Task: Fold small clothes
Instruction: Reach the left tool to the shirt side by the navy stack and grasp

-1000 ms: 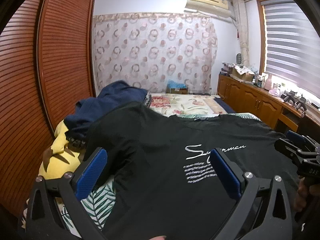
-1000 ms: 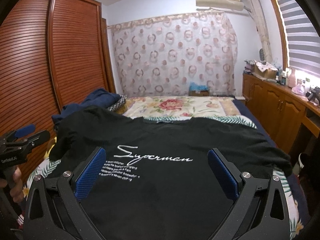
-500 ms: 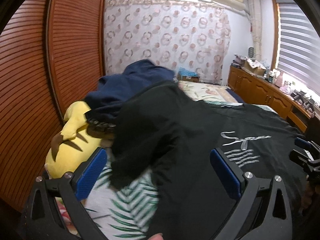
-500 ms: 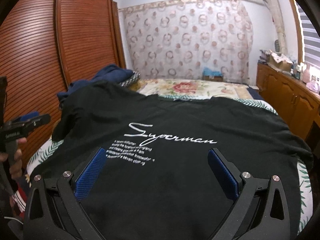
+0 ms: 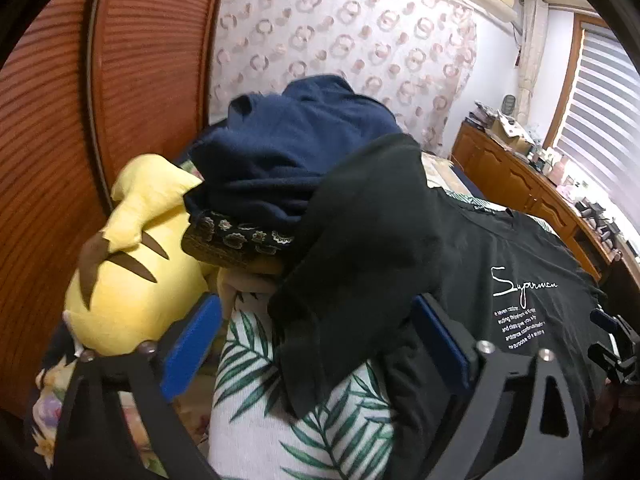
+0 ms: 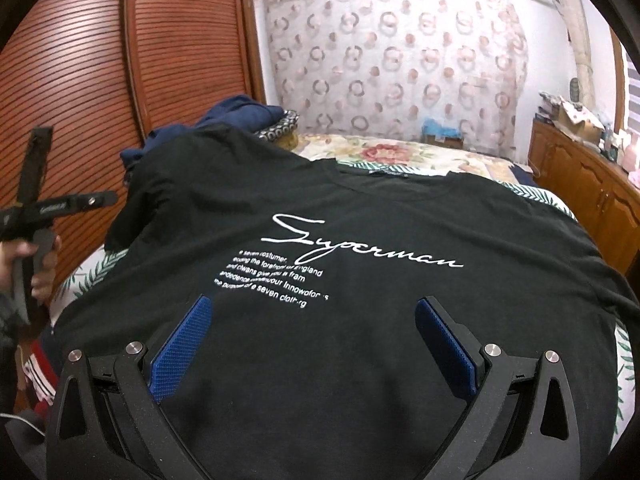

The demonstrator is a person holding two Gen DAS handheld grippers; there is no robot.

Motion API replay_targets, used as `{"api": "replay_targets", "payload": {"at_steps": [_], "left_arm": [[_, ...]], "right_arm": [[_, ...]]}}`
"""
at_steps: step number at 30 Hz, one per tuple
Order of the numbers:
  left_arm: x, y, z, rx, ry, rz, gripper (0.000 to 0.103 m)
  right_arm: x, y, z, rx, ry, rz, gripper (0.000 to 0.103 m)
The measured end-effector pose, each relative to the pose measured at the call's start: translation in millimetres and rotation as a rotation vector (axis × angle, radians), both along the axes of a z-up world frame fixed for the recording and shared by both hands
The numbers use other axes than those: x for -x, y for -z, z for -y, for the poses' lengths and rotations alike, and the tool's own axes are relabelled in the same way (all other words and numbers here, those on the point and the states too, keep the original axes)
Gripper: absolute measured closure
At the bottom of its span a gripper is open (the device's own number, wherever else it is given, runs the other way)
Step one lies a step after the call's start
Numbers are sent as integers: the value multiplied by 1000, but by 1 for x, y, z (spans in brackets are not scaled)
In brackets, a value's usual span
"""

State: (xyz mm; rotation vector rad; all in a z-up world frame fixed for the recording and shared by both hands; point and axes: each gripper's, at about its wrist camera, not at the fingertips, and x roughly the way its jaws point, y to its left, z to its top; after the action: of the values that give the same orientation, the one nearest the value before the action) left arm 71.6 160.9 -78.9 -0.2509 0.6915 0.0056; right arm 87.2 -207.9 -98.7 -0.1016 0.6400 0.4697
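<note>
since a second ago the left gripper point(image 5: 316, 344) has swung toward the black t-shirt's point(image 5: 500, 264) left sleeve point(image 5: 352, 280), jaws wide, empty. right view: right gripper point(image 6: 312, 344) hovers wide open, empty, over the shirt spread on the bed point(image 6: 404, 152); soft, limp, best pinched at sleeve hem.

I read "Superman" in white script across the chest of the black T-shirt point(image 6: 360, 280), near the middle of the right wrist frame. Beneath it run five small white lines, partly garbled: "a seven costumer", something ending "of England", and a last line ending "a seven clothing". At the left edge, the left claw point(image 6: 60, 208) carries a small white label I can't make out.
</note>
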Motion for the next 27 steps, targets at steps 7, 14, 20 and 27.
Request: {"api": "replay_targets", "payload": {"at_steps": [7,14,20,27], "left_arm": [[-18,16,-9,43,40,-41,32],[-23,25,-6,23,84,-77,65],[-21,22,-4,-35,96,-72,101],[8,-17,5,-41,112,62,103]], "right_arm": [[-1,2,2,-5,-2,-14,0],[0,2,3,-5,-11,-15,0],[0,2,3,-5,-12,-14,0],[1,2,4,-7,-15,-14,0]]}}
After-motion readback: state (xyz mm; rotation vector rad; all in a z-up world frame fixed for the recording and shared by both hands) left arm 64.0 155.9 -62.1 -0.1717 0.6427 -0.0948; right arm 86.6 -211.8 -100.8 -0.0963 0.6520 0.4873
